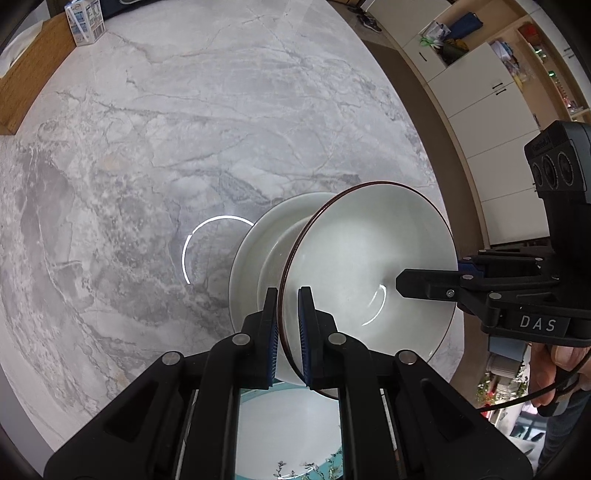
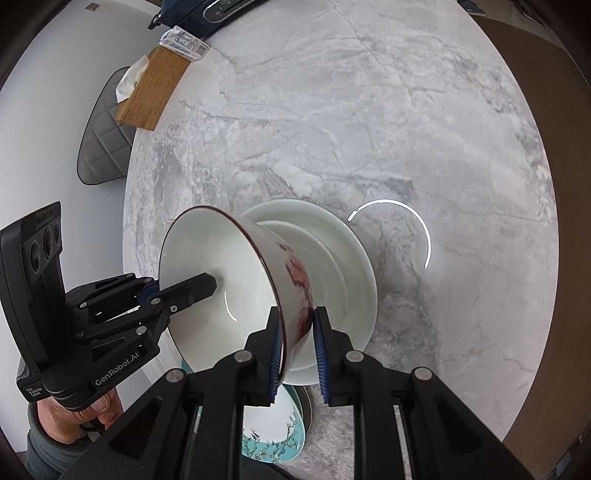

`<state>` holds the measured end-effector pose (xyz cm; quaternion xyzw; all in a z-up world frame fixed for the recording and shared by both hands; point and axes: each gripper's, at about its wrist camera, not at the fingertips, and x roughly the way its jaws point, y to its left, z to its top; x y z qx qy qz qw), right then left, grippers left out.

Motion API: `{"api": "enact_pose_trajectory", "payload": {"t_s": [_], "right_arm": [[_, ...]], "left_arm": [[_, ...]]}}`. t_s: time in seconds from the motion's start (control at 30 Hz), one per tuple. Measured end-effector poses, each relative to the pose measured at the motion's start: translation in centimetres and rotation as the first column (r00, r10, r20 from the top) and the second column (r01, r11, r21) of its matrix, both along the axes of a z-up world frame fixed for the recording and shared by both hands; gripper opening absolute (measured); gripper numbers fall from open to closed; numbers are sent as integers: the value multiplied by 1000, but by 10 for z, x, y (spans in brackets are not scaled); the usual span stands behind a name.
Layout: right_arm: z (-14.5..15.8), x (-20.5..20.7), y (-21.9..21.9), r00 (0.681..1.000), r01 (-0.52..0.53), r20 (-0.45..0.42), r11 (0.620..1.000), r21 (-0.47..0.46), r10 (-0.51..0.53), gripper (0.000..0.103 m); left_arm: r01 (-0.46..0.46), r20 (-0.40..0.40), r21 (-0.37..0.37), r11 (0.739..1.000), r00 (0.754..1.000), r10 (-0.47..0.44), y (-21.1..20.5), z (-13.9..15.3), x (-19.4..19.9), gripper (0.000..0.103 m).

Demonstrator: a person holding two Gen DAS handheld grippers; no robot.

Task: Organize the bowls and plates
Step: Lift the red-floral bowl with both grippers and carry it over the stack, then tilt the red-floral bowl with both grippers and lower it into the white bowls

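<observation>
A white bowl with a dark red rim is held between both grippers, just above a pale green plate on the marble table. My left gripper is shut on the bowl's near rim, one finger inside, one outside. My right gripper is shut on the opposite rim; red blotches show on the bowl's outer wall. Each gripper shows in the other's view, the right, the left. A teal floral plate lies below the fingers.
The grey marble round table stretches ahead. A milk carton and a wooden board sit at its far edge. White cabinets stand past the table's right edge. A grey chair is on the left.
</observation>
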<state>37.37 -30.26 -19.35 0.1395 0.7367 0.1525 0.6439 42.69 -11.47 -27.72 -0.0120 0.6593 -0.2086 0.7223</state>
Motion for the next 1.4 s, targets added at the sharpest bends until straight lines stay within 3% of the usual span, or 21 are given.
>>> {"api": "enact_pose_trajectory", "payload": {"t_s": [0.4, 0.93, 1.4], "right_arm": [[-24, -6, 0, 1000, 1, -28, 999, -33, -2, 17], [-24, -5, 12, 999, -52, -20, 993, -105, 50, 15], [-24, 4, 13, 998, -58, -17, 987, -150, 56, 15]], "left_arm": [[-9, -4, 23, 1000, 1000, 9, -4, -24, -1, 8], [0, 48, 64, 998, 999, -3, -13, -19, -8, 9], [-23, 65, 10, 1000, 998, 22, -9, -24, 1, 11]]}}
